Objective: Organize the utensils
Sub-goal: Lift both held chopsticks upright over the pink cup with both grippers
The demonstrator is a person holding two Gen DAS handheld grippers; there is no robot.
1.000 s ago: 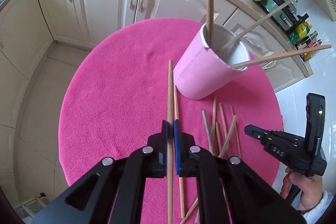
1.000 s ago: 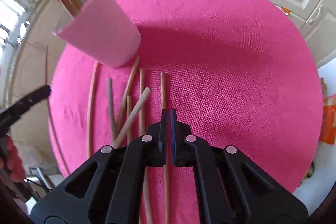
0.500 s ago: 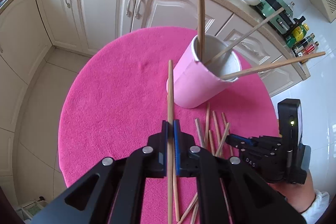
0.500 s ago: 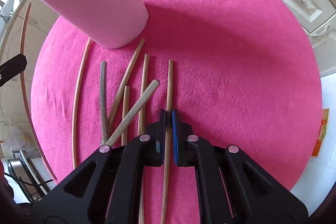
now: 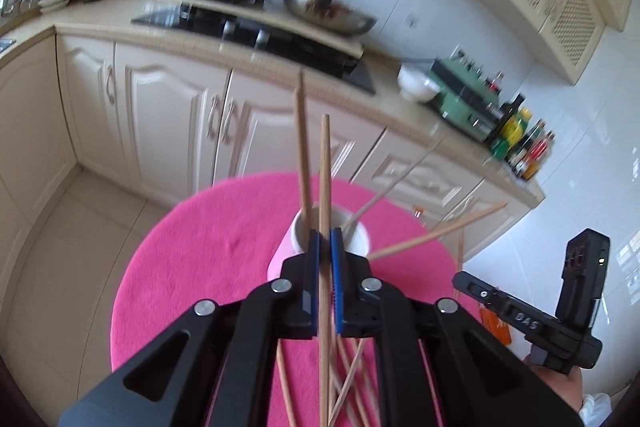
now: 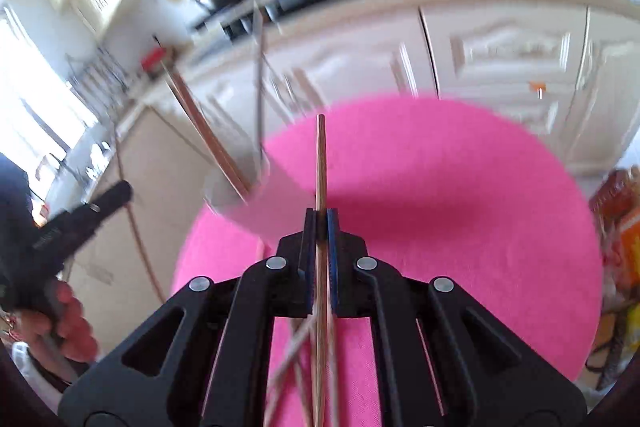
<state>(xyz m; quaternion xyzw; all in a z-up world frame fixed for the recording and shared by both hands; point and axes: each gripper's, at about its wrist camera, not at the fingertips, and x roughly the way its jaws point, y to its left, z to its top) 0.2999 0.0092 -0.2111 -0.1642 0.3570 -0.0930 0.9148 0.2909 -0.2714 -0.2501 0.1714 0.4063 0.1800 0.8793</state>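
My left gripper (image 5: 325, 241) is shut on a long wooden chopstick (image 5: 325, 163) and holds it lifted, tip up, just in front of the pink cup (image 5: 286, 253). The cup stands on the pink round table (image 5: 200, 251) with several chopsticks leaning in it. My right gripper (image 6: 321, 223) is shut on another wooden chopstick (image 6: 321, 155), raised off the table to the right of the cup (image 6: 276, 199). Several loose chopsticks (image 5: 352, 367) lie on the cloth under both grippers. The right gripper also shows in the left wrist view (image 5: 464, 281).
A kitchen counter (image 5: 248, 47) with a stove, pots, a white bowl and bottles runs behind the table. White cabinets (image 5: 172, 123) stand below it. The hand with the left gripper shows at the left of the right wrist view (image 6: 64, 223).
Both grippers have lifted and tilted upward with their chopsticks. The views now look toward the counter instead of down at the table.
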